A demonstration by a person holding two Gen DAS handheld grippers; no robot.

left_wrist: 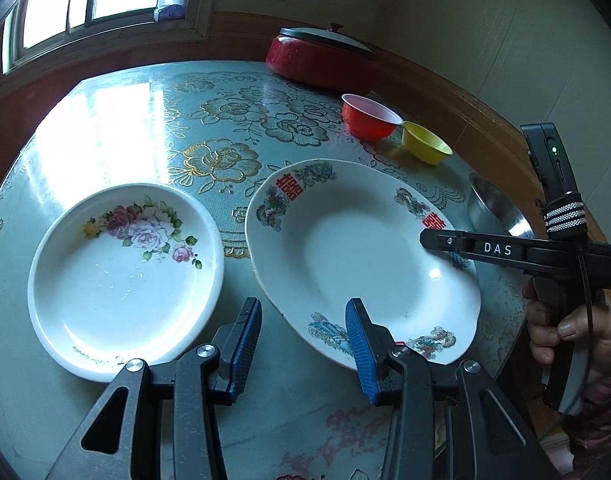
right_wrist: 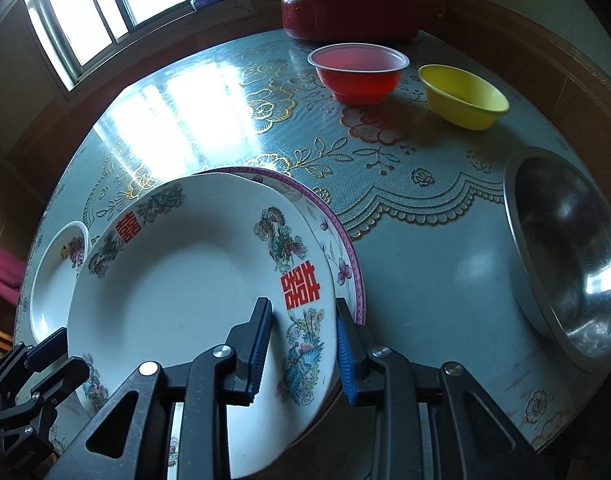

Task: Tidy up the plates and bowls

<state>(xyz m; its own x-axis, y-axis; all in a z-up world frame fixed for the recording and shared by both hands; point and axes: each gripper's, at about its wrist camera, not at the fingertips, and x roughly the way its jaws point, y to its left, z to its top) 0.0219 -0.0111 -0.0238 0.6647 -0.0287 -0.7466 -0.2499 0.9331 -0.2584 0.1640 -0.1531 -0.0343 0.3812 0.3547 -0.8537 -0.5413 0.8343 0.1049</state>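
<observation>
A white dragon plate with red characters (left_wrist: pixel 361 256) (right_wrist: pixel 193 288) is tilted up on its right edge, above a purple-rimmed plate (right_wrist: pixel 345 256). My right gripper (right_wrist: pixel 303 340) has its blue pads either side of the dragon plate's right rim and holds it; it shows from the side in the left wrist view (left_wrist: pixel 425 238). My left gripper (left_wrist: pixel 303 340) is open and empty, just in front of the dragon plate's near rim. A white rose plate (left_wrist: pixel 125 280) (right_wrist: pixel 59 276) lies flat to the left.
A red bowl (left_wrist: pixel 369 118) (right_wrist: pixel 359 74) and a yellow bowl (left_wrist: pixel 425 142) (right_wrist: pixel 463 96) stand at the back right. A steel bowl (right_wrist: pixel 565 252) (left_wrist: pixel 493 208) sits at the right edge. A red lidded pot (left_wrist: pixel 321 58) (right_wrist: pixel 349 10) stands at the far edge.
</observation>
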